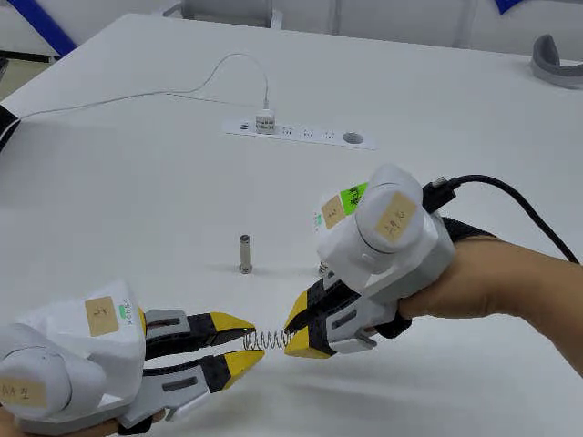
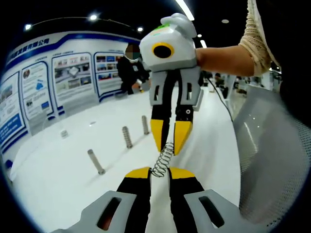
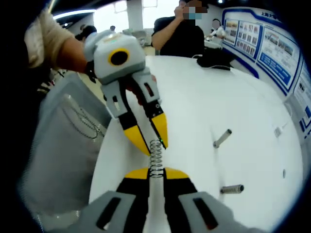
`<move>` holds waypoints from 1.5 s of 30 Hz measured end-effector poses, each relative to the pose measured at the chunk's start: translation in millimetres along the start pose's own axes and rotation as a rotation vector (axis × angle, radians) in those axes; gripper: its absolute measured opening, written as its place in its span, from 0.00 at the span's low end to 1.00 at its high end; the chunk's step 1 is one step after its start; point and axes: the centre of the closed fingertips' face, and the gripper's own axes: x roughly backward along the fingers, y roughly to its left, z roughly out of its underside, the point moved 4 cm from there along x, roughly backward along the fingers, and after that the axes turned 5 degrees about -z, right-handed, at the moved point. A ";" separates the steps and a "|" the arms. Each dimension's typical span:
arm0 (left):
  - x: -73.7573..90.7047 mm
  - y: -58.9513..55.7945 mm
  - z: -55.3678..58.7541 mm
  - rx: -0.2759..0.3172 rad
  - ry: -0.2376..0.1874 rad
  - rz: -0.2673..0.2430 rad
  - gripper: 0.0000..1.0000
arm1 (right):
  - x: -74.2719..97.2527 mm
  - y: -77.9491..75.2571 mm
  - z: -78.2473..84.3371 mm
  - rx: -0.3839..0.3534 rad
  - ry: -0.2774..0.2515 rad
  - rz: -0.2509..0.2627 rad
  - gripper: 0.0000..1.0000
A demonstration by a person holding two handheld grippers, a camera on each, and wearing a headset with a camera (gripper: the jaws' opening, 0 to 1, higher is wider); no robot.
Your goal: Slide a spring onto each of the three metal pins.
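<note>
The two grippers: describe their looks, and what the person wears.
Both the left gripper and right gripper have rounded white-grey housings, black jaws tipped in yellow, and tan stickers. The right also carries a green sticker and a black cable. The person wears a beige knit sleeve.

We hold one spring in the air between both grippers, over the white table.
Our right gripper [image 3: 155,174] rises from the bottom edge, its yellow-tipped jaws closed on the near end of the spring [image 3: 155,158]. The left gripper [image 3: 153,141] reaches in from the upper left and pinches the far end, so the coil spans the gap between them. To the right, two metal pins stick out from the table [image 3: 204,97], the upper pin [image 3: 222,138] and the lower pin [image 3: 232,189], both well apart from the spring.
</note>
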 end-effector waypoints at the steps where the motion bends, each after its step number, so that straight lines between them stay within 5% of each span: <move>1: -0.1 -0.3 0.4 -0.005 0.004 0.001 0.13 | 1.0 0.4 -0.5 0.000 0.000 -0.001 0.12; 29: 2.0 -4.0 -2.8 0.015 0.003 0.007 0.11 | 16.7 7.5 -39.9 0.017 -0.119 0.007 0.12; 45: 1.8 -5.7 -10.9 0.088 -0.031 0.007 0.11 | 15.4 7.9 -58.8 0.036 -0.183 0.019 0.12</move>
